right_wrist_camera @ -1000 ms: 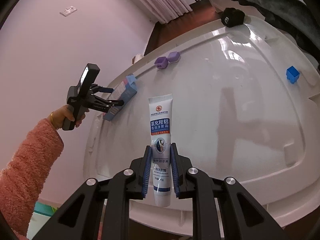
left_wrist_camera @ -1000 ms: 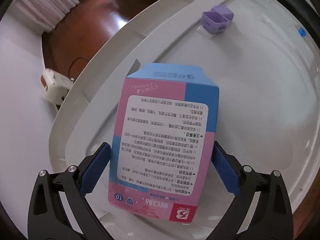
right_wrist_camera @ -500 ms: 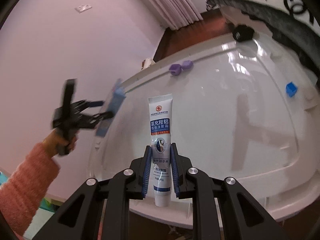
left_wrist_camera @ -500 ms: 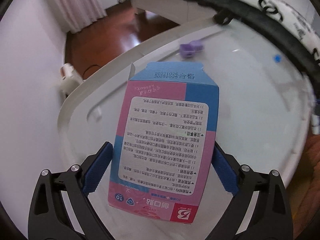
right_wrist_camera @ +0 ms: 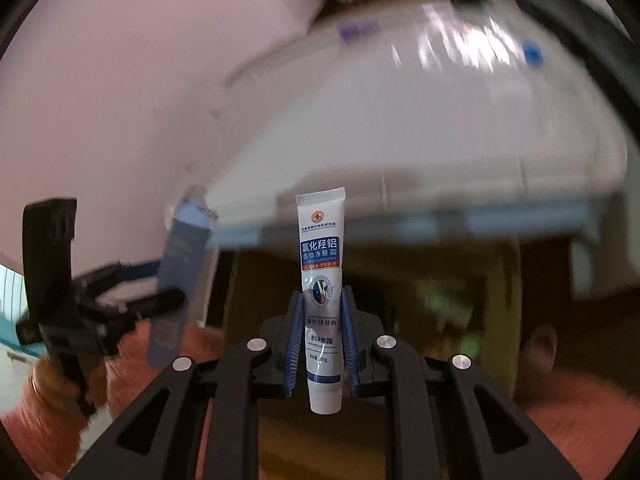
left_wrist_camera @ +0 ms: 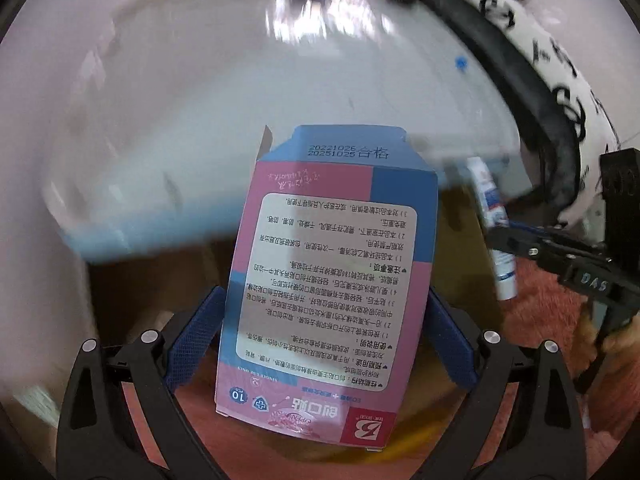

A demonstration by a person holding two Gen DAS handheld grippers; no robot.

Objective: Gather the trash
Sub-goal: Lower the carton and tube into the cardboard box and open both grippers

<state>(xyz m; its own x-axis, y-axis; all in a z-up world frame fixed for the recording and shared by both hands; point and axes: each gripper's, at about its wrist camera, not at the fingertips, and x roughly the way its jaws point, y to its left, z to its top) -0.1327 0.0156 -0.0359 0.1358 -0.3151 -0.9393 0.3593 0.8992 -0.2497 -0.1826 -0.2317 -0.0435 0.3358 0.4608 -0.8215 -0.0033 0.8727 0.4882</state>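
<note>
- The left gripper point(left_wrist_camera: 324, 344) has its jaws pinching a pink-and-blue carton point(left_wrist_camera: 328, 276) by its sides, held off the white bench point(left_wrist_camera: 240, 100).
- The right gripper point(right_wrist_camera: 320, 344) has its jaws pressed on a white tube point(right_wrist_camera: 322, 300), upright, in front of the bench edge.

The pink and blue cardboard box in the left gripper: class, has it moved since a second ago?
Yes. The pink and blue cardboard box has drawn back off the white table, past its near edge. The left gripper still clamps it.
</note>
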